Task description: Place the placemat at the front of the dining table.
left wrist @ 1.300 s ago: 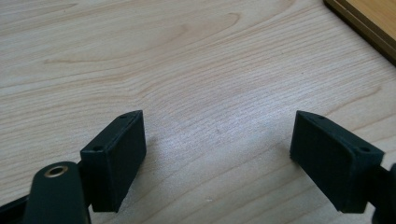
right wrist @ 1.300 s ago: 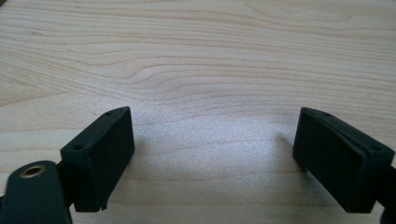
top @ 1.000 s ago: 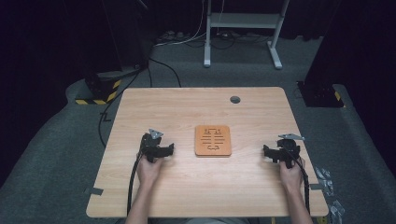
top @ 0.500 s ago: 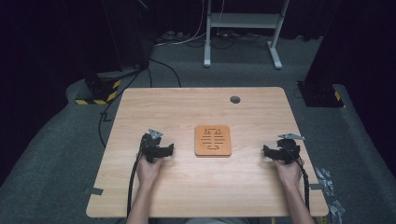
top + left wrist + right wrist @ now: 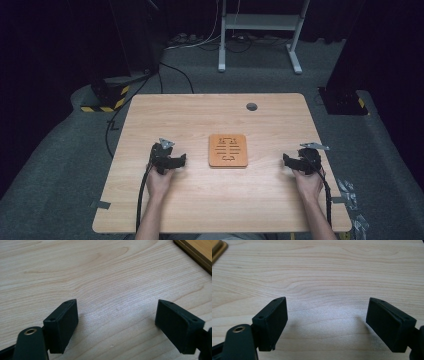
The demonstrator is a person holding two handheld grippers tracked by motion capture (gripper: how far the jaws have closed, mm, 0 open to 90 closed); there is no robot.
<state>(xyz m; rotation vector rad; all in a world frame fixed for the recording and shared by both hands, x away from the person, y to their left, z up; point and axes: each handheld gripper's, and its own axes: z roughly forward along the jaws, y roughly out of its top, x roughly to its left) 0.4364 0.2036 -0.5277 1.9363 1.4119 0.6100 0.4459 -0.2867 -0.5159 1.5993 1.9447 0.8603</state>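
Both grippers, left (image 5: 181, 160) and right (image 5: 286, 160), rest wide apart and empty; right jaws have just been closing slightly. We approach the board (image 5: 228, 150) between them slowly, from both edges.

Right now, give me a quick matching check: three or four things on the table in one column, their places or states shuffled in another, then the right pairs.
1. left gripper
2. right gripper
3. orange board
4. round grommet

A. table's far edge
B. table's middle, flat
C. right of board, open, empty
D. left of board, open, empty

Pairs: 1-D, 2-C, 3-B, 4-A
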